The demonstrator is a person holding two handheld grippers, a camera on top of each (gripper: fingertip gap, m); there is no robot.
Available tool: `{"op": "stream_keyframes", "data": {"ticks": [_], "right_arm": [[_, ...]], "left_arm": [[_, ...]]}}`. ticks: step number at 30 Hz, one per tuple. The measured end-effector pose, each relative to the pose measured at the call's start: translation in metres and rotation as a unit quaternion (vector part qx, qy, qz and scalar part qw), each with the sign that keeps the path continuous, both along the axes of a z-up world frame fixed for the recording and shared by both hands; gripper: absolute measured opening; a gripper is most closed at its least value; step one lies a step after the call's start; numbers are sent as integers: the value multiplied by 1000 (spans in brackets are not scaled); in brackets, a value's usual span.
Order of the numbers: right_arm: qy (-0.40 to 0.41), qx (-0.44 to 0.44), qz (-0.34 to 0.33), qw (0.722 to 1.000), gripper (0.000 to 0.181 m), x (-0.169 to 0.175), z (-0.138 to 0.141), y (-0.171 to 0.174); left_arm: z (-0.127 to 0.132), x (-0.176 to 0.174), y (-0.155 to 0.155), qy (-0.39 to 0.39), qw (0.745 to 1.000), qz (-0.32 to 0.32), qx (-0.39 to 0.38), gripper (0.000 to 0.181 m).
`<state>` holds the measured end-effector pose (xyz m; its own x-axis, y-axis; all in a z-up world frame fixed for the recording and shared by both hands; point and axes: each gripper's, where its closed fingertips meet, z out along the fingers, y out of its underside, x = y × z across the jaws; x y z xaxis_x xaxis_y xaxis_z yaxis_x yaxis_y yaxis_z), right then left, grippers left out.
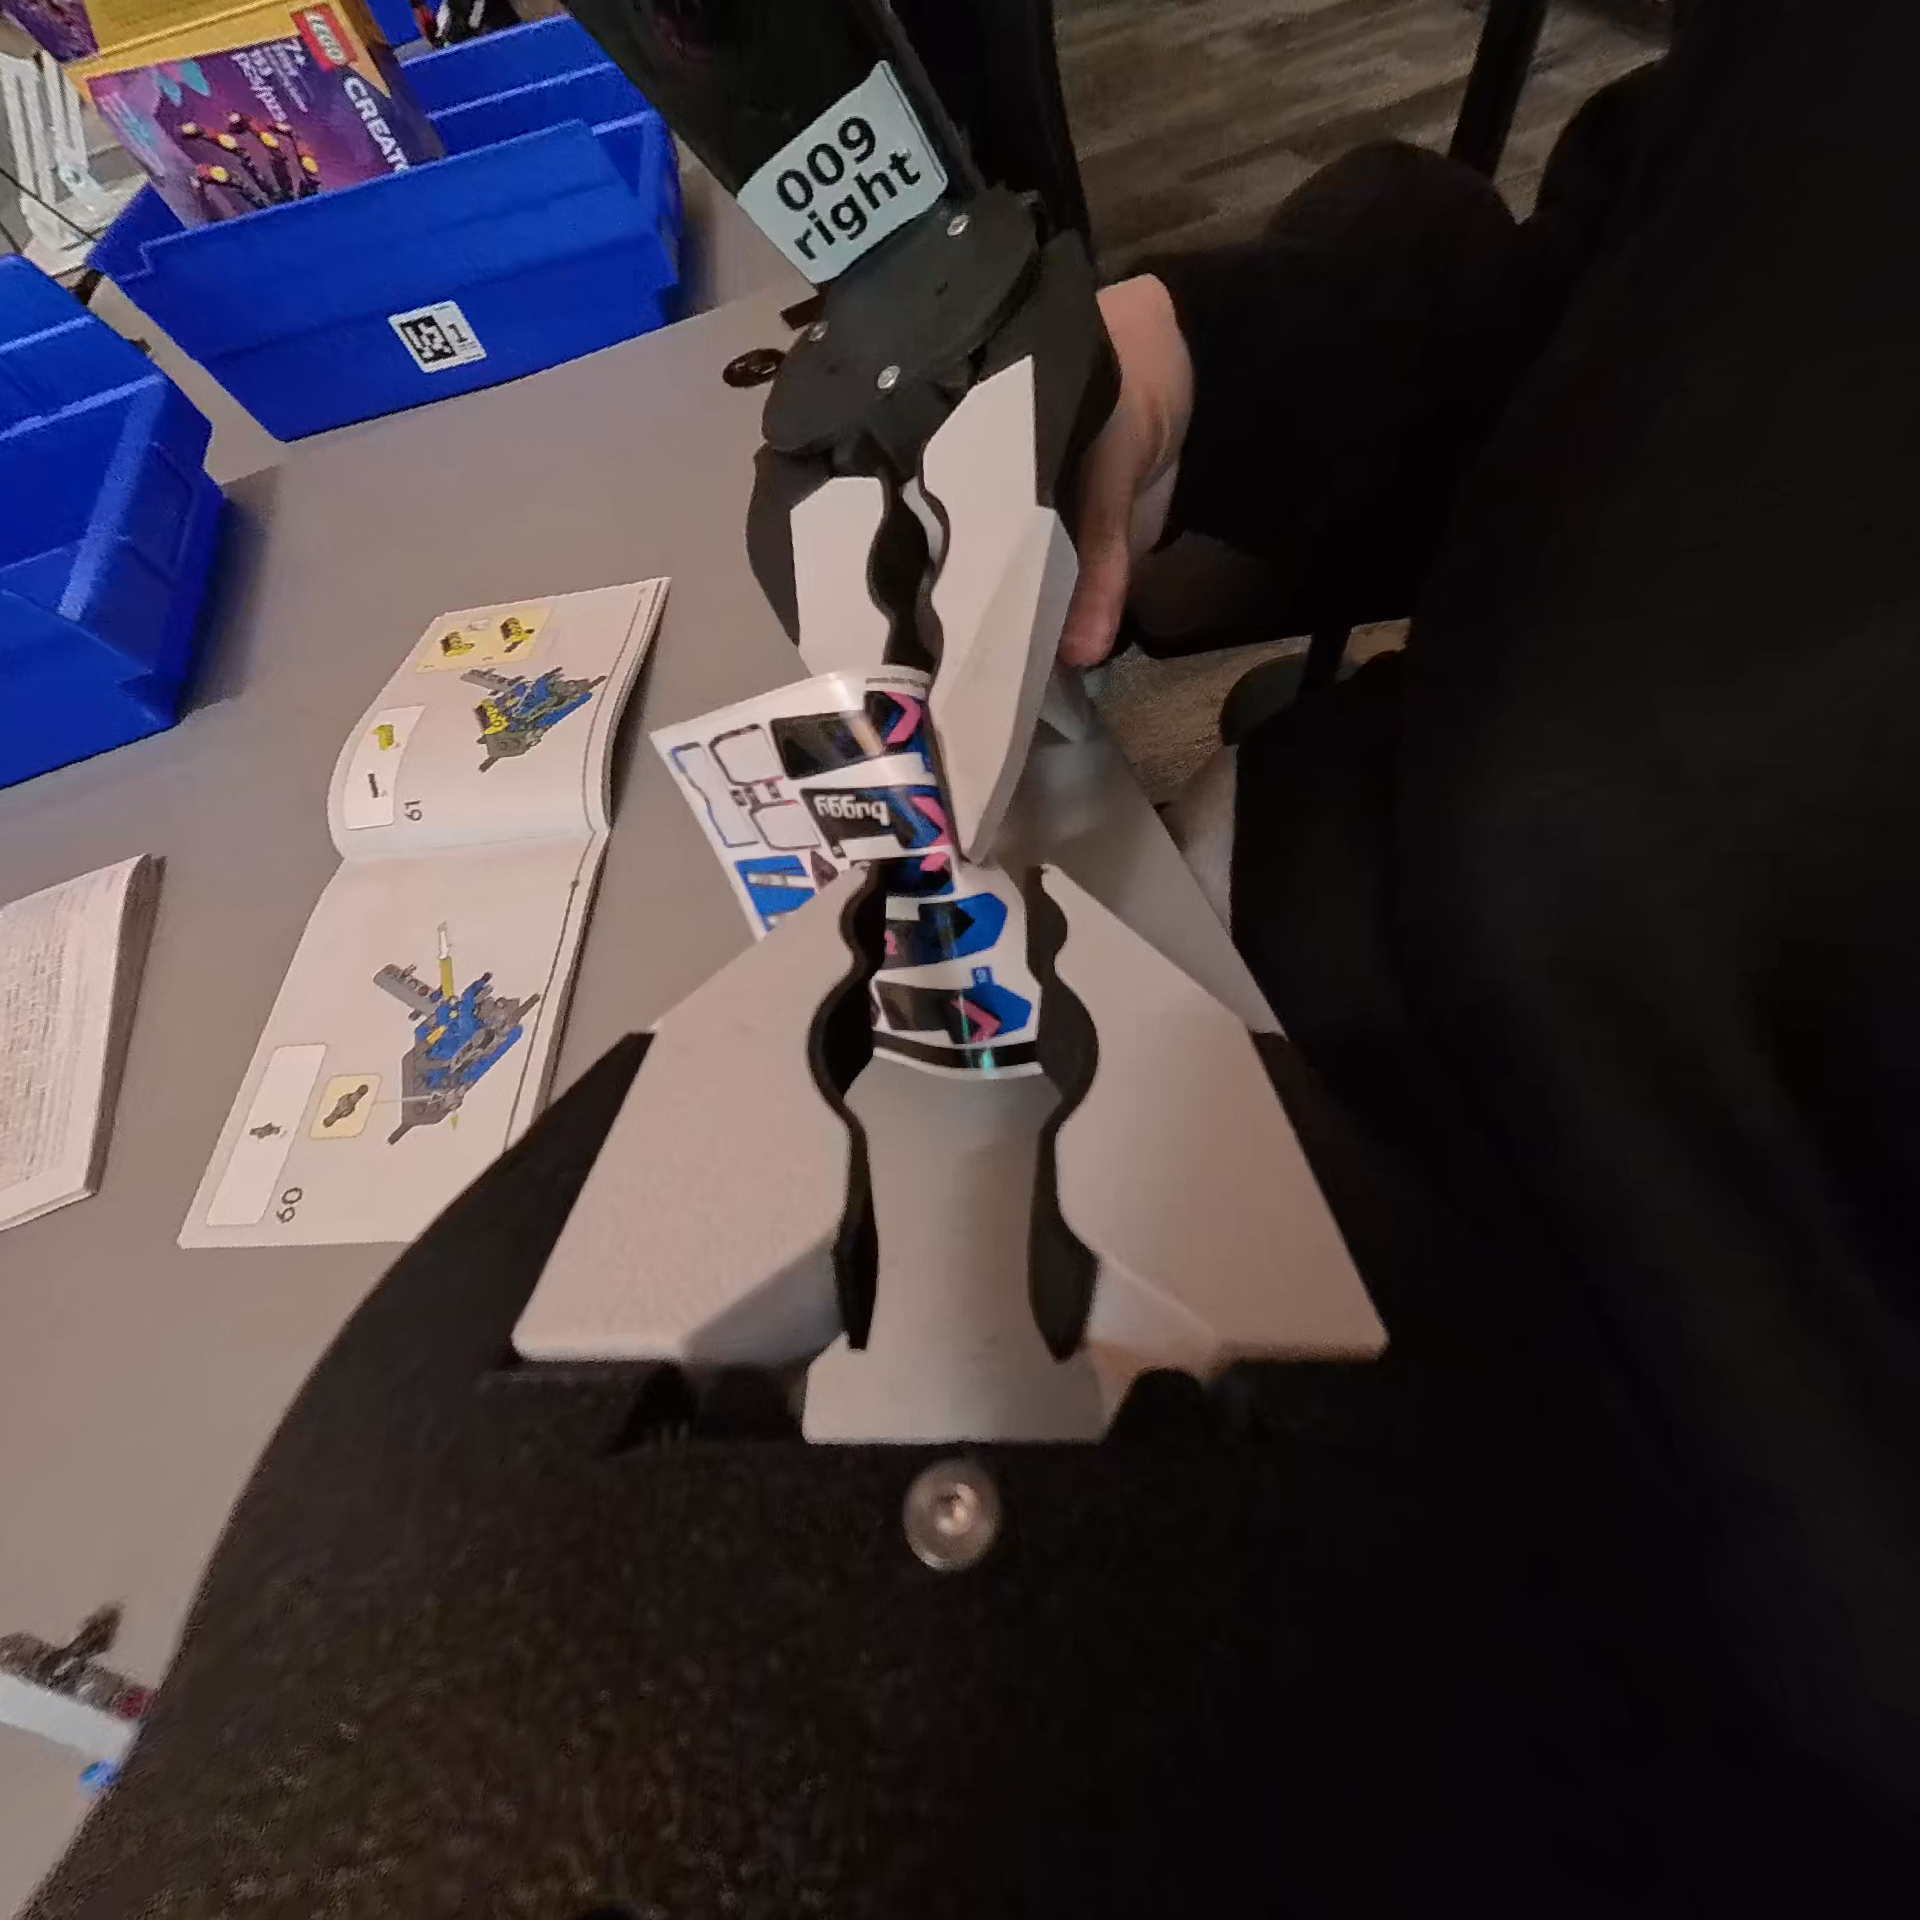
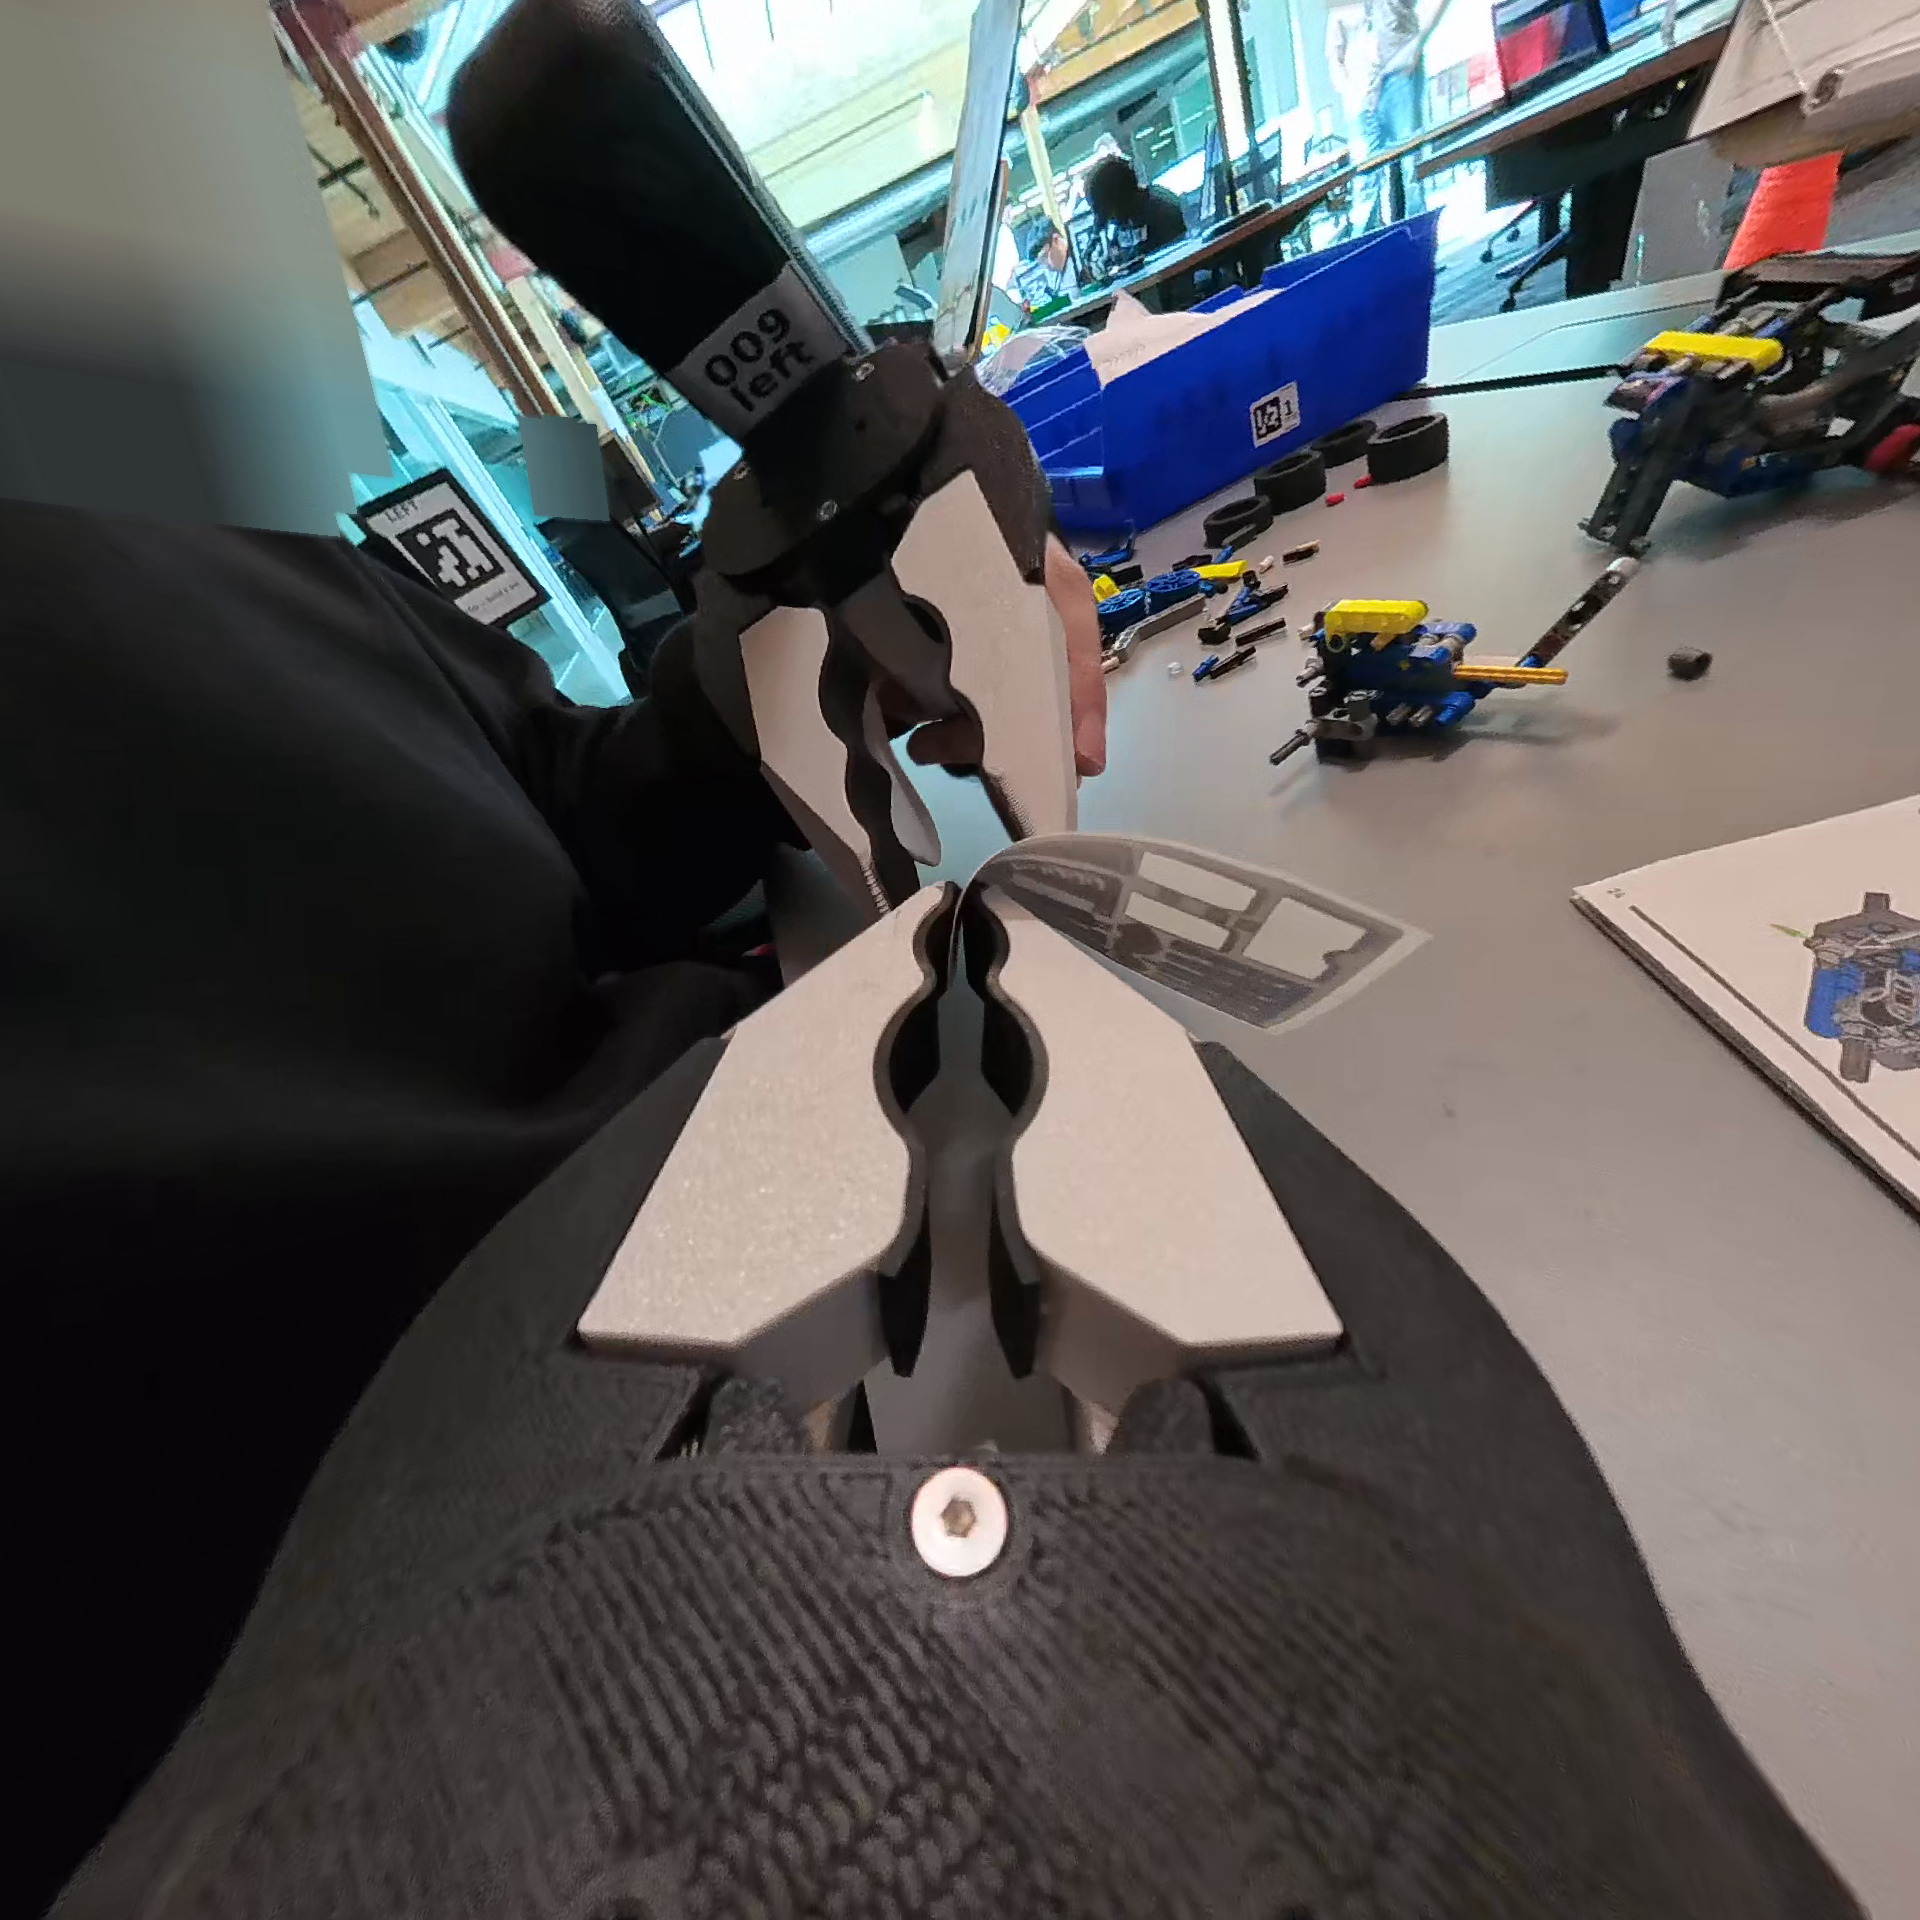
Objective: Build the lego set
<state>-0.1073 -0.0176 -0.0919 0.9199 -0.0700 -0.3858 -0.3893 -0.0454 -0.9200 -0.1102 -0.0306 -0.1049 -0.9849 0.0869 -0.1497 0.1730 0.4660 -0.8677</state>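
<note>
Sticker sheet [image 1: 831, 779] is up in the air, off the grey table [image 1: 468, 520], curling over. Right gripper [image 2: 961, 899] has it pinched at one edge, fingers clamped tight w/ the sheet's pale back side [image 2: 1195, 935] bowing away to the right of the tips. Left gripper [image 1: 951, 883] sits just beside the sheet's opposite end, fingertips spread a little, nothing clenched; sheet shows through the gap, and whether a tip touches it, can't tell. In the left wrist view the right gripper [image 1: 961, 847] comes down onto the sheet's top edge from above.

Left of the sheet, flat on the table: open instruction booklet [image 1: 447, 914], and further left a second booklet [image 1: 62, 1039]. Beyond the booklet, blue bins [image 1: 395, 281], one w/ a lego box [image 1: 260, 114] inside.

Right wrist view: past the sheet, small blue-yellow sub-assembly [image 2: 1392, 665], loose parts [image 2: 1195, 613] and black tyres [image 2: 1351, 457] near it, bigger half-built buggy [image 2: 1766, 395] at far right, blue bin [image 2: 1247, 384] behind the tyres.
</note>
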Motion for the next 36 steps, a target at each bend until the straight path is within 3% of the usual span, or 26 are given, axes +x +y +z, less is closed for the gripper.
{"op": "stream_keyframes", "data": {"ticks": [6,16,25,36], "right_arm": [[-46,-8,26,999,0,-9,2,1],[-119,-73,55,989,0,-20,-10,1],[-41,-80,18,996,0,-4,-19,-1],[-67,-84,12,994,0,-3,-17,0]], "left_arm": [[5,-9,2,44,998,-36,-22,14],[-4,-18,4,66,995,-72,6,12],[-8,1,6,15,1000,-14,11,8],[-9,-2,3,41,999,-18,6,7]]}}
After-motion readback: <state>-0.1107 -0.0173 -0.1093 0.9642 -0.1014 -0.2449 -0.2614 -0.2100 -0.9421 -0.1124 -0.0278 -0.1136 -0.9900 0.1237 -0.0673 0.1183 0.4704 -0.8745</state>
